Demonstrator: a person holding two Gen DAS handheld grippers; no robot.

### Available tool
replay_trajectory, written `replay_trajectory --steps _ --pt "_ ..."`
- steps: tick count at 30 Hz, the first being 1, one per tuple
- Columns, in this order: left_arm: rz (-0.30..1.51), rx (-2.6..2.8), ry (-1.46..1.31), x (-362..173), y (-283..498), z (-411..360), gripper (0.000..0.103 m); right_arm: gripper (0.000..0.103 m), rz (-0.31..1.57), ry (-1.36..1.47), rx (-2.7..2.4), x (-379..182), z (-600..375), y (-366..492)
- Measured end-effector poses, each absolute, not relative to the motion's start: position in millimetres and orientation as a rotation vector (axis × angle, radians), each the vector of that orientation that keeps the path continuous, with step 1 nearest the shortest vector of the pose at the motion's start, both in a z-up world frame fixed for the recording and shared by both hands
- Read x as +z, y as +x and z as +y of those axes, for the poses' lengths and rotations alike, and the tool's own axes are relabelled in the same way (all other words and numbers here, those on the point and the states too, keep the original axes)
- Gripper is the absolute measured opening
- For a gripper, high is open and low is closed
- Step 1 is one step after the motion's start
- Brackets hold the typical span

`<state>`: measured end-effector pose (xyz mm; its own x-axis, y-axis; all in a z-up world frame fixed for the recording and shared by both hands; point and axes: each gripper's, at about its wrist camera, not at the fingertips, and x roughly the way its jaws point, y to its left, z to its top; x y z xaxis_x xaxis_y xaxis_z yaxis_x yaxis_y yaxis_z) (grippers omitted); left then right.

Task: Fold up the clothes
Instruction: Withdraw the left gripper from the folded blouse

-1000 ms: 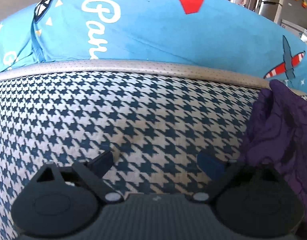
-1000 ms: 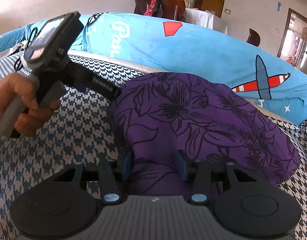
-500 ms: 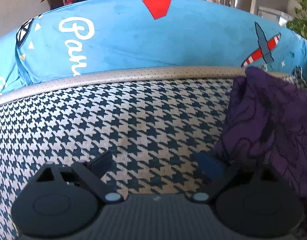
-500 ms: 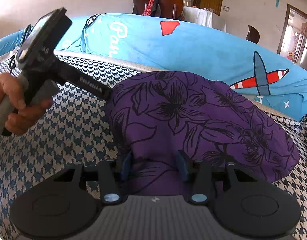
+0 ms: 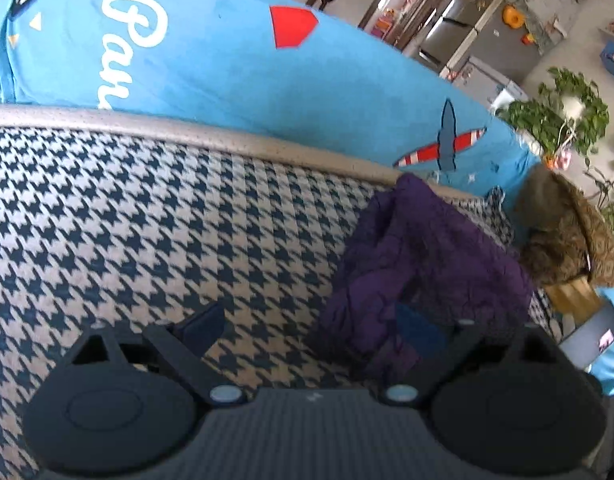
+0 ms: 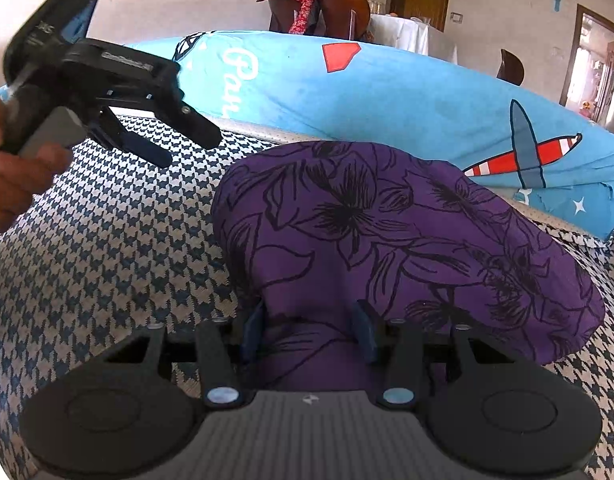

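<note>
Purple fabric printed with black outlined flowers, a folded garment [image 6: 387,240], lay in a rounded heap on the houndstooth-patterned cushion of navy and cream weave [image 6: 119,264]. In the right wrist view the garment filled the middle and right of the seat, and its near edge ran down between the two blue pads of the right gripper [image 6: 309,330]. Those pads stood part-way apart with cloth bunched between them and pressing against their inner faces, so the right tongs were pinching the garment's near fold.

The left gripper [image 6: 175,136], a black tool with blue-tipped fingers, hung in the air above the cushion at the upper left of that view, held by a hand [image 6: 15,184] at the frame's edge. Its fingers were spread and nothing lay between them. From its own camera the left gripper [image 5: 315,328] showed the same: one blue pad [image 5: 203,326] over bare houndstooth, the other in front of the garment's [image 5: 427,248] left edge. Whether that pad touched the cloth could not be told.

Behind the cushion ran a grey perforated trim [image 5: 211,136], and beyond it a bright blue cover with white lettering, a red shape and a red-striped aeroplane motif [image 5: 307,80]. A brown woven basket [image 5: 575,232] sat just past the garment's far side in the left view, with green leafy plants [image 5: 559,116] behind it.
</note>
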<state>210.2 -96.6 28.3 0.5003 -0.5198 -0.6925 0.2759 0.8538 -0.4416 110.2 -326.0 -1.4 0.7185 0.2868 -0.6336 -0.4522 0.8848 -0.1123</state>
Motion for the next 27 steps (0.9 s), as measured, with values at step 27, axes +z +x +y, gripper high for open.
replay_trajectory --steps 27 --pt "0.890 -0.241 -0.098 -22 222 -137 0.102 0.046 0.649 -0.236 0.426 -2 -331 109"
